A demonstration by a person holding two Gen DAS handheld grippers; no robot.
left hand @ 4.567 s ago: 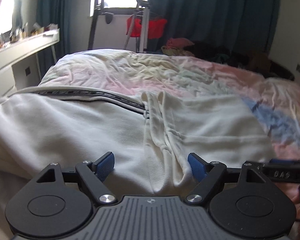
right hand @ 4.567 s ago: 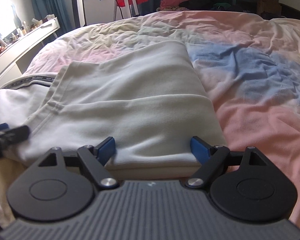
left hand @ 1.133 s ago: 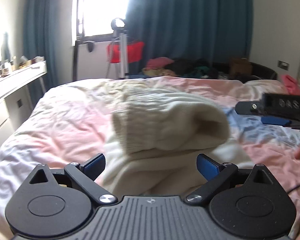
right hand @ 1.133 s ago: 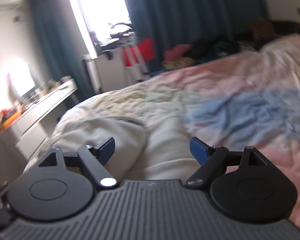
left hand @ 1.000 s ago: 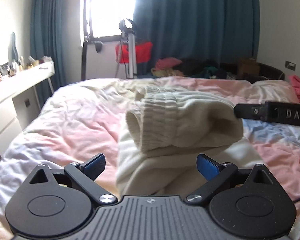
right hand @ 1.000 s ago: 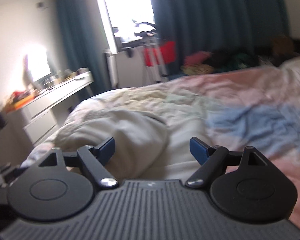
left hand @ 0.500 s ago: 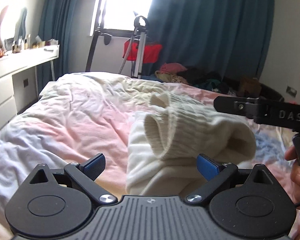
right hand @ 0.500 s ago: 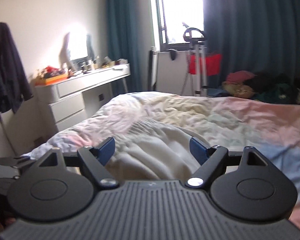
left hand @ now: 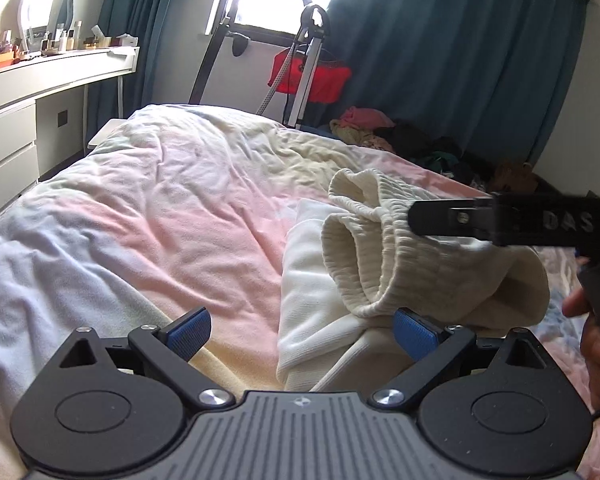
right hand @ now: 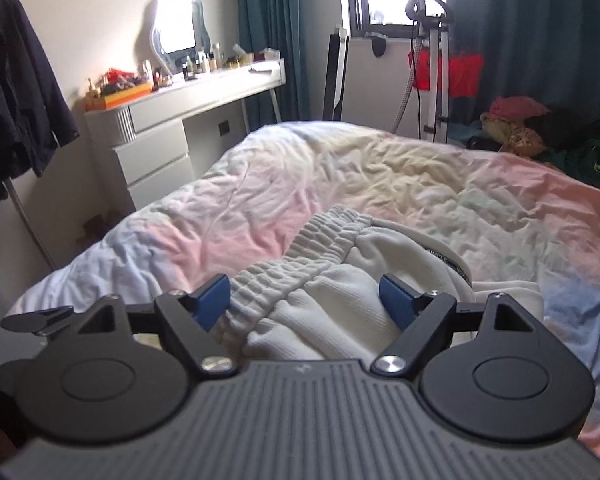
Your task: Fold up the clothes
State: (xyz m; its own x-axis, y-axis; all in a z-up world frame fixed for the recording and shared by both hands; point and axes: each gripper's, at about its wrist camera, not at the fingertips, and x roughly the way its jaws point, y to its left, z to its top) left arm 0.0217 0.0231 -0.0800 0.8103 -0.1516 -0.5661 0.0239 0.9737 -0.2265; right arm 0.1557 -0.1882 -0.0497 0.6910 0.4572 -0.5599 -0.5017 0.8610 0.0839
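Note:
A cream garment (left hand: 384,268) lies bunched in a thick folded bundle on the pastel bedspread (left hand: 172,208), its ribbed cuffs facing left. My left gripper (left hand: 302,328) is open, and its right pad (left hand: 414,330) touches the bundle's near edge. Across the top of the bundle reaches my right gripper's black finger (left hand: 452,218), with a hand (left hand: 596,340) behind it. In the right wrist view the same garment (right hand: 340,284) lies between the wide-apart jaws of my right gripper (right hand: 305,300), which is open. Its ribbed band (right hand: 324,236) runs away from me.
A white dresser (right hand: 156,152) with a mirror and small items stands left of the bed. A tripod stand (right hand: 432,60) with a red bag and a heap of clothes (right hand: 540,128) are beyond the far edge. A dark jacket (right hand: 12,92) hangs at left.
The garment, flat on the bed earlier, is now a rolled bundle shifted right in the left view. The right gripper has swung left and lowered over it. Both jaws stayed apart.

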